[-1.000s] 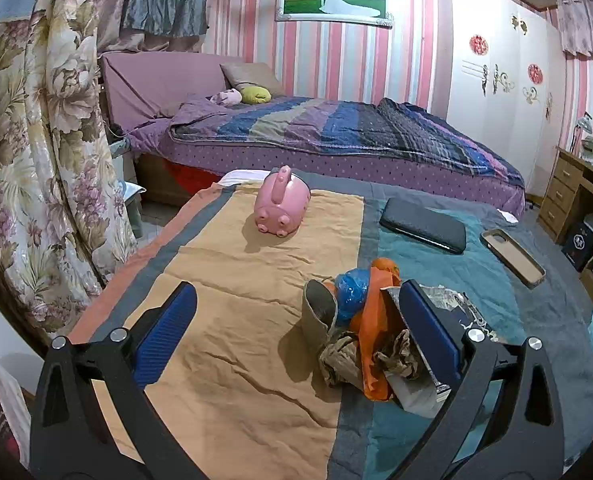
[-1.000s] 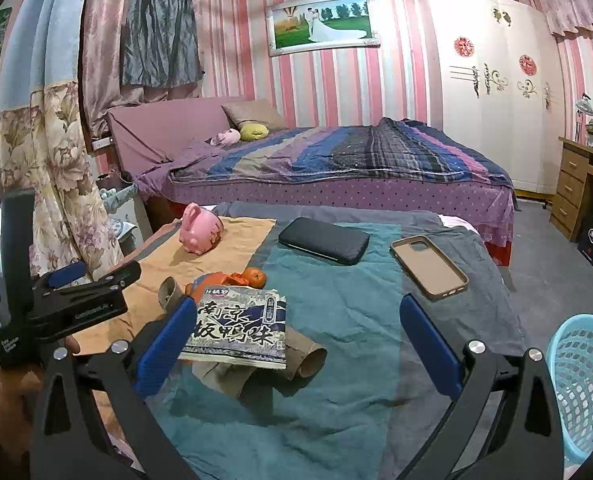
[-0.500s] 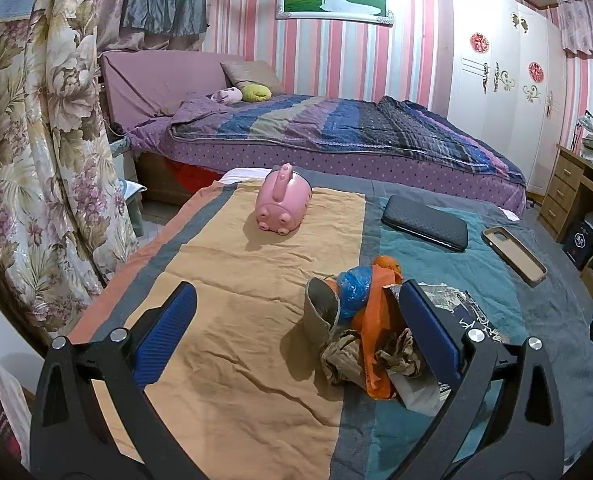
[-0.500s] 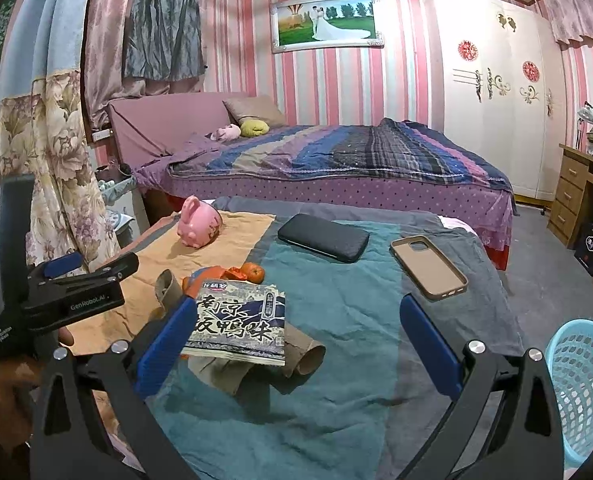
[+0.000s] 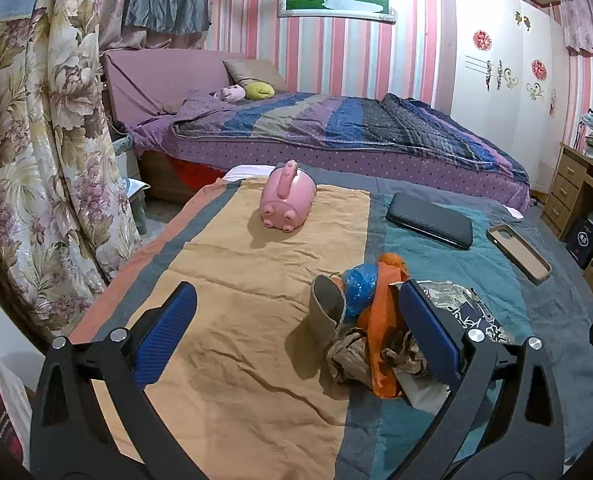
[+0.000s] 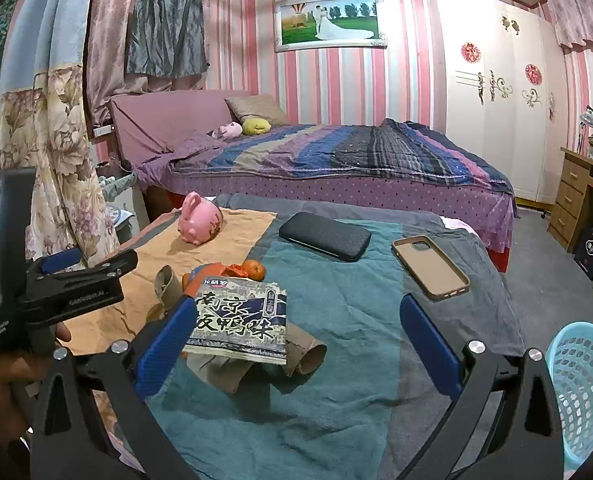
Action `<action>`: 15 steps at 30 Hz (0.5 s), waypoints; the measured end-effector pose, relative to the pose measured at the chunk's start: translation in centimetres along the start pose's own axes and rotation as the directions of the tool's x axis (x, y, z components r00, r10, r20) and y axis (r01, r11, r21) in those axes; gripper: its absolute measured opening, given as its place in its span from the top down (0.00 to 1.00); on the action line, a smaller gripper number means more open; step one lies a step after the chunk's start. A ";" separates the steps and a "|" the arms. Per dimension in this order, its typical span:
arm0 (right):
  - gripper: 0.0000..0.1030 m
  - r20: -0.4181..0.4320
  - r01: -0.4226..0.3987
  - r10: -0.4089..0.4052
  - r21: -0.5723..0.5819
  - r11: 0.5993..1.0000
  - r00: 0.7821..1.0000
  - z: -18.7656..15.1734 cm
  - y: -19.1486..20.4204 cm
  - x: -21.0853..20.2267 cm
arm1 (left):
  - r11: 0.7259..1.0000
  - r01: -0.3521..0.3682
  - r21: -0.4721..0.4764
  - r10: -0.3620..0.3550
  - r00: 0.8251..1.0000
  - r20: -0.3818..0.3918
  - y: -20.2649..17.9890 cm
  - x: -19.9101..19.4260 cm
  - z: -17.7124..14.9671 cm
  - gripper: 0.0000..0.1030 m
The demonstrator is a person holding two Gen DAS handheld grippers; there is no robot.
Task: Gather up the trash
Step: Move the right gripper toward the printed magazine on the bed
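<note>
- My left tool (image 5: 296,328) hangs over the cloth-covered counter (image 5: 256,360) with its blue pads (image 5: 164,332) spread wide and nothing between them.
- My right tool (image 6: 300,336) is spread wide too, gripping nothing.
- The trash pile (image 5: 376,332) sits near the middle of the counter, where the tan stripe meets the teal one: a cardboard tube (image 5: 328,308), a blue wrapper (image 5: 360,284), an orange wrapper (image 5: 384,320) and crumpled brown paper (image 5: 352,360), all touching.
- In the left view the right pad of my left tool stands in front of the pile's right side.
- In the right view a printed snack bag (image 6: 240,320) lies on top of the pile, just beside my right tool's left pad (image 6: 164,344); a small orange (image 6: 253,269) sits behind it.
- A pink piggy bank (image 5: 286,200) stands well apart from the pile, at the far end of the tan stripe.
- A black case (image 6: 324,236) and a phone case (image 6: 430,268) lie on the teal part, apart from each other.
- A light-blue basket (image 6: 584,384) stands low at the counter's right, beside my right tool.
- My left hand (image 6: 0,364) shows at the left edge of the right view, holding the other tool's handle.
</note>
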State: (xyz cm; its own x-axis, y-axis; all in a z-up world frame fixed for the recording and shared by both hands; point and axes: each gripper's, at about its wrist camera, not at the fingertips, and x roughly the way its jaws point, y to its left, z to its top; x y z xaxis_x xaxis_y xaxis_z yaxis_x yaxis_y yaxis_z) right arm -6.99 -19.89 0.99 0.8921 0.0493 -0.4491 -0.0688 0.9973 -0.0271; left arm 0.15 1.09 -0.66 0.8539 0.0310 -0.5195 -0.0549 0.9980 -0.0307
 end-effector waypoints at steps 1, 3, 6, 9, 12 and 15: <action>0.04 0.000 0.001 -0.001 -0.005 1.000 1.000 0.0 0.2 0.1 | 1.000 0.000 0.000 0.000 1.000 0.000 0.0 0.0 0.0 0.05; 0.04 0.001 0.003 -0.003 -0.012 1.000 1.000 -0.1 0.3 0.1 | 1.000 0.000 -0.001 0.000 1.000 0.000 0.0 0.0 0.0 0.05; 0.04 0.002 0.004 -0.004 -0.026 1.000 1.000 -0.1 0.5 0.1 | 1.000 -0.001 -0.001 0.001 1.000 0.001 0.0 0.0 0.0 0.05; 0.04 0.005 0.003 -0.003 -0.039 0.999 1.000 -0.1 0.7 0.1 | 1.000 -0.001 0.000 0.001 1.000 0.000 0.1 0.0 0.0 0.05; 0.04 0.008 0.005 -0.005 -0.049 0.999 1.000 -0.1 0.8 0.2 | 1.000 0.000 -0.002 0.000 1.000 0.001 0.0 0.0 0.0 0.05; 0.04 0.008 0.003 -0.003 -0.049 0.999 1.000 -0.1 0.8 0.2 | 1.000 -0.002 -0.002 0.002 1.000 0.001 0.1 0.0 -0.1 0.05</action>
State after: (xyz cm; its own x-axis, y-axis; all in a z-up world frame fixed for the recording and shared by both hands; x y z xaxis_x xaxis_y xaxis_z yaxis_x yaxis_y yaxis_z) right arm -6.95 -19.05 0.82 0.8960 0.0472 -0.4415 -0.0877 0.9936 -0.0718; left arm 0.11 1.23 -0.74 0.8545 0.0328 -0.5184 -0.0575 0.9978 -0.0316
